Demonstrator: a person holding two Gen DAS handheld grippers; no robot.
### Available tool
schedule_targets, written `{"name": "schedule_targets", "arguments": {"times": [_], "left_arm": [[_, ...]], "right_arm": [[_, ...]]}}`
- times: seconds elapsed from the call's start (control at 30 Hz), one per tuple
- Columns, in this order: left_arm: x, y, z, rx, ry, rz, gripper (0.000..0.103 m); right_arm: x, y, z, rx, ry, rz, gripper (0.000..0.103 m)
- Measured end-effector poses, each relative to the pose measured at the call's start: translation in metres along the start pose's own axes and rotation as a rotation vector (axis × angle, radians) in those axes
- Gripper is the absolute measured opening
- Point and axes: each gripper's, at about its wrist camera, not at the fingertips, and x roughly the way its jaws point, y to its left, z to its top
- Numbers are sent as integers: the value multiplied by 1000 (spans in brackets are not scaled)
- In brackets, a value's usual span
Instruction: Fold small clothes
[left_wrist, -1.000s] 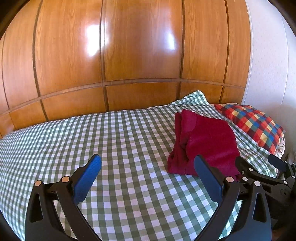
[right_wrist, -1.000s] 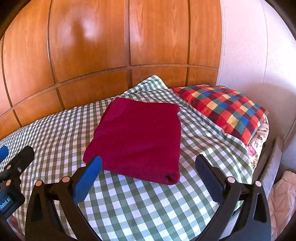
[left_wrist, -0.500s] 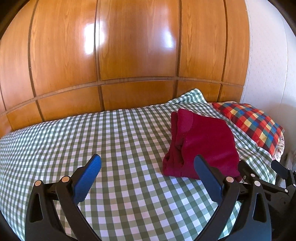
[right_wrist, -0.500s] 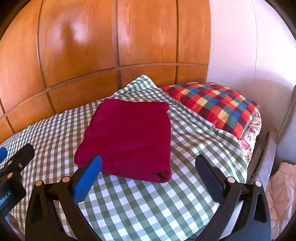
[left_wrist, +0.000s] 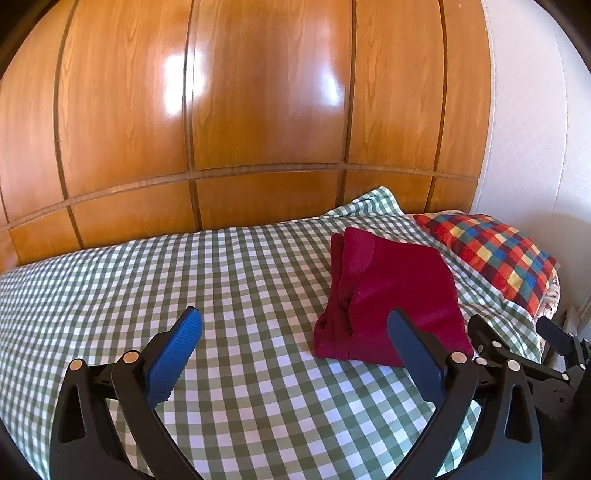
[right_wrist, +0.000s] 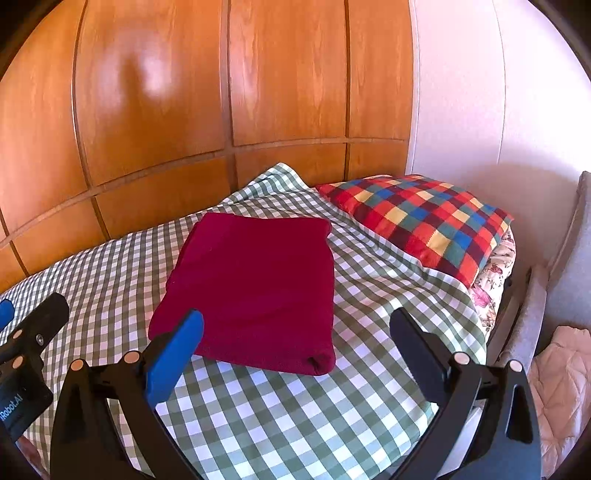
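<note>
Honestly the red garment (right_wrist: 255, 288) looks folded, just beside the plaid pillow (right_wrist: 424, 225); left gripper (left_wrist: 291, 350) and right gripper (right_wrist: 295, 350) gape empty, probably finished.

A bedroom in a home. Shown by a made bed (left_wrist: 229, 295) under a green-and-white gingham cover, tucked against a tall run of glossy wooden wardrobe doors (left_wrist: 266, 103) with panel seams and window glare on the varnish. At the head end, a multicoloured checked pillow (right_wrist: 424, 221) on top of a floral one (right_wrist: 495, 269), next to a plain white wall (right_wrist: 480, 110). Folded on the cover, a dark red garment (right_wrist: 255, 288), an ordinary laundry item. To the right of the bed, a grey upholstered piece (right_wrist: 569, 266) and a pale pink quilted fabric (right_wrist: 565, 387) down low, both household furnishings.
</note>
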Motion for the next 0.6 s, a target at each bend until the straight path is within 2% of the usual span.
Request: {"name": "schedule_targets", "arguments": {"times": [0.6], "left_arm": [[-6,-8,0,31,-15,-8,99]], "right_arm": [[-4,-4,-2,16,6,7,101]]}}
